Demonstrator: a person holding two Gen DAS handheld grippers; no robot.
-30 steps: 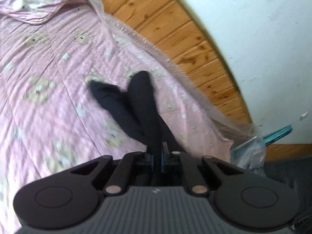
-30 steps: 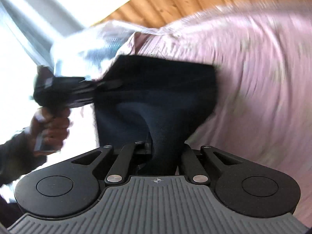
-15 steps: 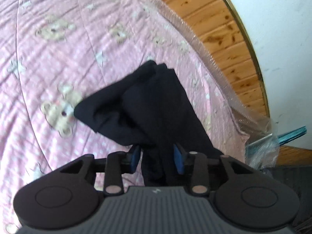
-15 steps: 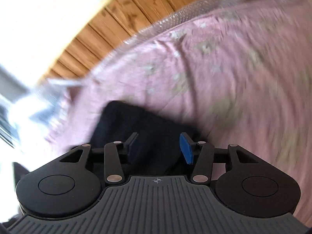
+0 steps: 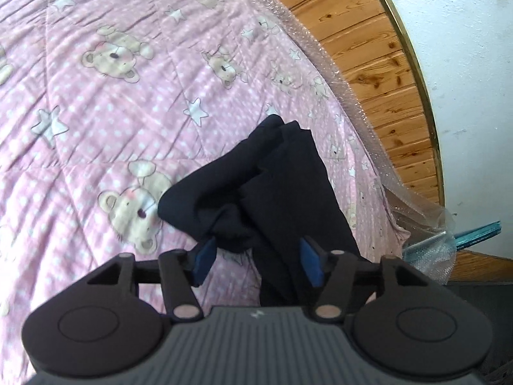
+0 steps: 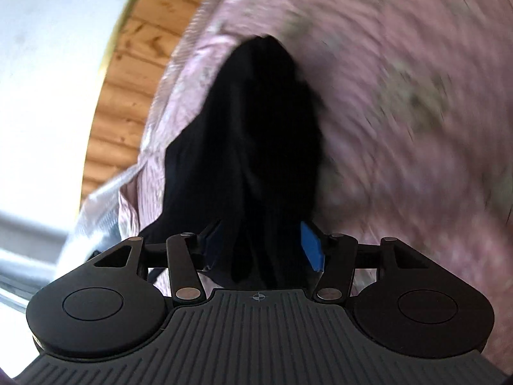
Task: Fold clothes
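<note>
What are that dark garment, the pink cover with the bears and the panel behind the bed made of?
The dark garment looks like soft, matte knit, perhaps cotton: it slumps in limp folds. The pink cover seems a quilted cotton-like fabric, with stitched lines and a printed pattern. The panel looks like varnished pine boards: knots, grain, slight sheen.

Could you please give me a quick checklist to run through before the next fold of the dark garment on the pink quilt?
1. Left tongs released: ok, pads apart, just been opening; cloth lies between them.
2. Right tongs released: ok, likewise just been opening.
3. Dark garment resting on the pink quilt: ok.
4. Garment lying flat: not ok, bunched near the left tongs.
5. Garment clear of the bed edge: cannot tell; it lies close to the plastic wrap.
</note>
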